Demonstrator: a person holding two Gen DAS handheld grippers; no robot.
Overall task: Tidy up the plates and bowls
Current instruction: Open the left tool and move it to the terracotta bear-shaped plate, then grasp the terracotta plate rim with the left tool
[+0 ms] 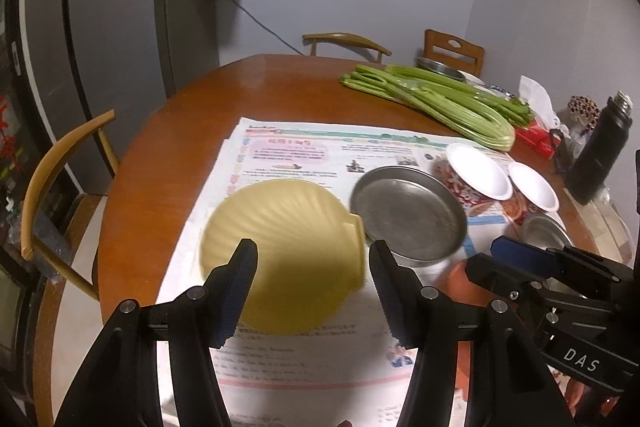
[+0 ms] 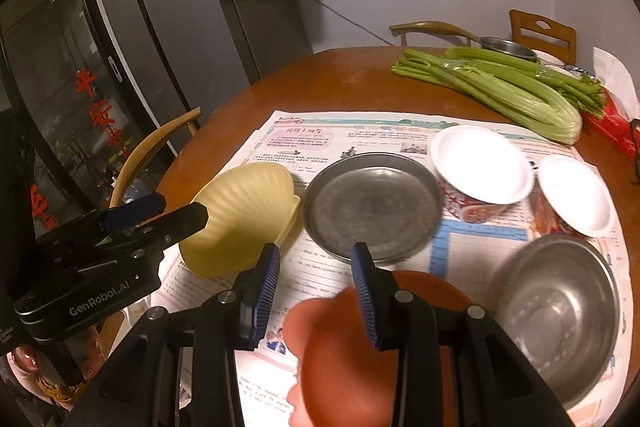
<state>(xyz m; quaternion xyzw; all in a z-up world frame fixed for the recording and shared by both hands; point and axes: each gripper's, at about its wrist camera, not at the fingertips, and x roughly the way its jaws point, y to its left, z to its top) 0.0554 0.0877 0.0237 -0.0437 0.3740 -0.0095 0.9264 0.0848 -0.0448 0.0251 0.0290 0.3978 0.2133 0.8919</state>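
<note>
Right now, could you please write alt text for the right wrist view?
The open right tool hovers above an orange plate on newspaper, with a metal plate, yellow shell dish, two white bowls and a steel bowl around it.

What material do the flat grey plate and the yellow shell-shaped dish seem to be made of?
The grey plate looks like metal, likely stainless steel: dull grey sheen, scuffed surface, thin raised rim. The yellow dish looks like plastic, perhaps melamine: even pale colour, matte finish, moulded ribs. Glazed ceramic cannot be ruled out.
</note>
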